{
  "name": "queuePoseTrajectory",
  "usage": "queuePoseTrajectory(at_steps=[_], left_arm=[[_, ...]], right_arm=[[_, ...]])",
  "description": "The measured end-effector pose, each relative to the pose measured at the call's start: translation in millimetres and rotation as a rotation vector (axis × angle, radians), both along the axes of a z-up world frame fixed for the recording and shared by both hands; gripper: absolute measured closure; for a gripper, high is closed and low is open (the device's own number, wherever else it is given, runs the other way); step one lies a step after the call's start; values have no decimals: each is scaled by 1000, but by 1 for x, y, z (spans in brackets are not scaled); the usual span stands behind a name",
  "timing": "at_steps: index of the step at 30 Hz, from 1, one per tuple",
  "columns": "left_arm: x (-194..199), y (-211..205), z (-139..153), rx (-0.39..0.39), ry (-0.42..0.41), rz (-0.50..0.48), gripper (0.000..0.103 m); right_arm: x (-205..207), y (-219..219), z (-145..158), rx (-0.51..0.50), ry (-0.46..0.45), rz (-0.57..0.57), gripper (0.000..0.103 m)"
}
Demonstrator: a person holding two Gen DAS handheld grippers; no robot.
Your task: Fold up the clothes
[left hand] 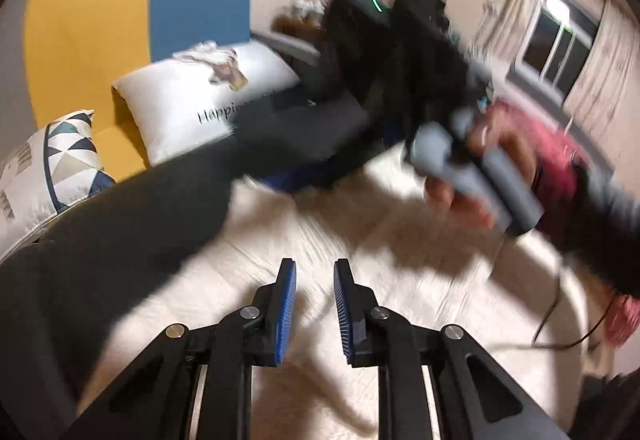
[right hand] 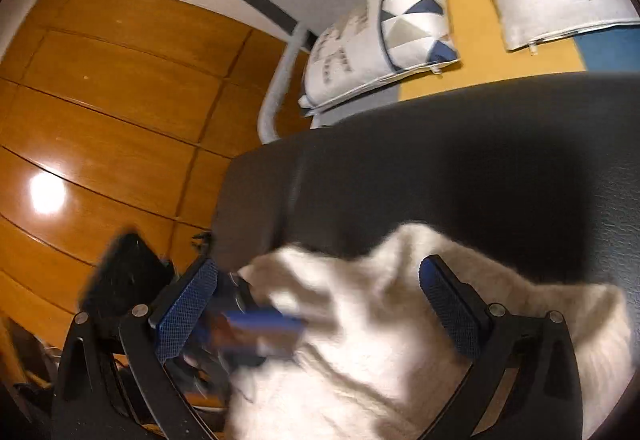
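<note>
A cream, fluffy garment (left hand: pixel 320 224) lies spread on a dark padded surface (left hand: pixel 120 224). My left gripper (left hand: pixel 315 264) hovers just above the garment. Its blue pads (left hand: pixel 286 304) stand a little apart with nothing between them. To its right, a hand (left hand: pixel 460 196) in a pink and dark sleeve holds the grey handle of the right gripper, heavily blurred. In the right wrist view my right gripper (right hand: pixel 318 268) is wide open over the same garment (right hand: pixel 380 320). The blurred left gripper (right hand: pixel 256 324) shows low between its fingers, and neither pad presses on cloth.
A yellow and blue sofa back (left hand: pixel 120 12) stands behind the dark surface (right hand: pixel 440 160), with a white printed pillow (left hand: pixel 200 96) and a triangle-patterned pillow (right hand: pixel 384 40). Wooden floor (right hand: pixel 100 100) lies past the surface's left edge. Curtained windows (left hand: pixel 556 40) are at the far right.
</note>
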State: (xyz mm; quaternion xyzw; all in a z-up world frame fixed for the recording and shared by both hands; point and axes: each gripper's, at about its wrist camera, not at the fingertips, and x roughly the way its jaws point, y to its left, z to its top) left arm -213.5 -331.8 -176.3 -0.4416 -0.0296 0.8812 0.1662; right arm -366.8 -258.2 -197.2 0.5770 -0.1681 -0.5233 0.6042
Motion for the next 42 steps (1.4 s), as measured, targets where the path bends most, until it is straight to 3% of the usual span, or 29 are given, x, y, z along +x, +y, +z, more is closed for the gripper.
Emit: queuePoseTrajectory(at_steps=[2, 4, 8, 13, 17, 21, 25, 28, 31, 34, 36, 39, 42], left_arm=[[-5, 1, -11, -11, -43, 45, 85], [-3, -4, -11, 38, -32, 84, 85], [5, -2, -12, 20, -18, 126, 86], [9, -1, -11, 23, -30, 146, 86], [-2, -9, -2, 98, -8, 162, 85], [-12, -8, 9, 118, 58, 149, 85], [-31, -5, 0, 61, 17, 185, 85], [-41, -8, -11, 50, -10, 235, 85], [-41, -18, -17, 113, -15, 273, 86], [-42, -25, -18, 152, -24, 304, 87], [-41, -29, -15, 184, -32, 321, 87], [-22, -39, 0, 311, -16, 351, 86], [14, -45, 14, 333, 5, 382, 86]], right_arm=[[1, -4, 0, -24, -55, 16, 0], [0, -10, -1, -36, -83, 12, 0], [-3, -24, -1, -56, -127, -11, 0], [-4, -43, -2, 42, -58, -46, 0], [2, -52, 5, 128, 11, -11, 0], [0, -20, 23, 109, 32, -33, 0], [0, 25, 30, 102, 30, -61, 0], [6, 46, 16, 159, 25, -56, 0], [8, 68, -5, 230, 19, -85, 0], [3, 88, -9, 144, 7, -180, 2], [7, 89, -8, 140, 44, -190, 2], [15, 87, 1, 161, 81, -181, 1], [34, 99, 18, 152, 125, -159, 1]])
